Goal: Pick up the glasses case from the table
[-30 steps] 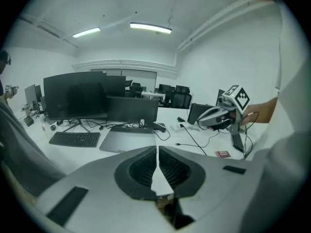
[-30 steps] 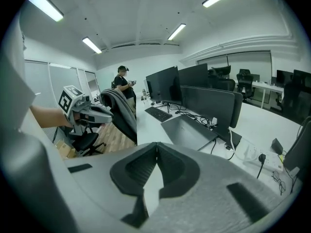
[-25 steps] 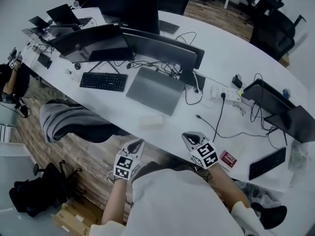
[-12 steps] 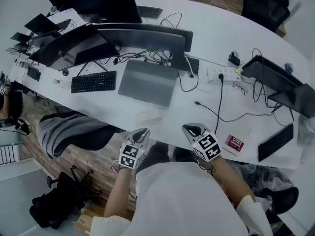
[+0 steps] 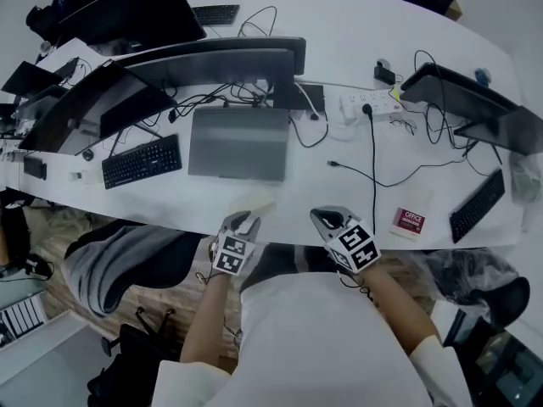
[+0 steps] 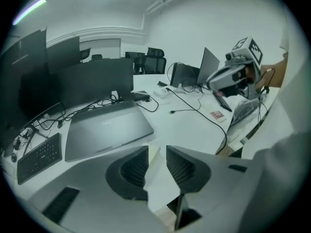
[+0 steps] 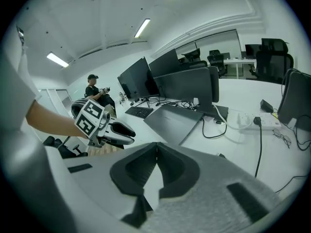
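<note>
The glasses case (image 5: 252,200) is a pale, whitish oblong lying on the white table (image 5: 288,202) near its front edge, just in front of a closed grey laptop. My left gripper (image 5: 243,221) hangs right at the case's near side, pointing down at it. Its jaws are opening, and in the left gripper view a strip of the case (image 6: 152,154) shows in the gap of the left gripper (image 6: 157,148), with the pads not pressing on it. My right gripper (image 5: 327,219) hovers over the table edge to the right of the case, shut (image 7: 156,152) and holding nothing.
The closed laptop (image 5: 237,142) lies behind the case, with a black keyboard (image 5: 140,161) to its left. Monitors (image 5: 216,62) and cables stand further back. A power strip (image 5: 369,102), a red-and-white box (image 5: 411,221) and another keyboard (image 5: 479,203) lie to the right. A chair with a grey jacket (image 5: 119,257) stands below the table edge.
Both grippers have come down toward the table's front edge. The left one dropped furthest, reaching the case, and its jaws have parted. The right gripper stays shut.
</note>
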Demonstrator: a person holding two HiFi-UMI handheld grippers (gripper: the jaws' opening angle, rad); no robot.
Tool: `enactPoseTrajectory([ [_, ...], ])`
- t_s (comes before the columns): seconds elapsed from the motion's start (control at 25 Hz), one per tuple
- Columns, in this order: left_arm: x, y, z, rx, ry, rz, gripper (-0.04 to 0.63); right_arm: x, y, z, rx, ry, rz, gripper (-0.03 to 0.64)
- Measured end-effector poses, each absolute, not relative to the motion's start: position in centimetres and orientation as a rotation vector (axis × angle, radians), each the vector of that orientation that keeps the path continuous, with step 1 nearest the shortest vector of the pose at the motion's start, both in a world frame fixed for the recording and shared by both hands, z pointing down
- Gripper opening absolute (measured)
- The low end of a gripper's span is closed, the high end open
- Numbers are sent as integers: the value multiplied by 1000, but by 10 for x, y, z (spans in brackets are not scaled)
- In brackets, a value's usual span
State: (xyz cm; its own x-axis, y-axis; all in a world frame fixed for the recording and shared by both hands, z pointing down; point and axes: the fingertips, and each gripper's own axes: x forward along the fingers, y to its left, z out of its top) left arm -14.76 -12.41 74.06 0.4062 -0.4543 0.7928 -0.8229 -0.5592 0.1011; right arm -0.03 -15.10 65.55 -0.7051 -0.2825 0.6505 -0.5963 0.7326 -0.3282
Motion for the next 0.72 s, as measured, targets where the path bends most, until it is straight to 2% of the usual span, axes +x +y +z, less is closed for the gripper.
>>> enactPoseTrajectory([
  [0.24, -158, -134, 774, 2227, -958, 1150, 117, -9, -141, 676, 689, -2285, 735, 2],
  [0.44, -161, -139, 812, 2262, -848, 1322, 166, -10, -137, 683, 775, -2236, 802, 2],
  [0.64, -165, -135, 851, 2281, -744, 1481, 247, -10, -131, 685, 843, -2202, 842, 2],
  [0.72, -165, -134, 862, 2291, -717, 1516, 256, -9, -127, 688, 864, -2188, 854, 2],
])
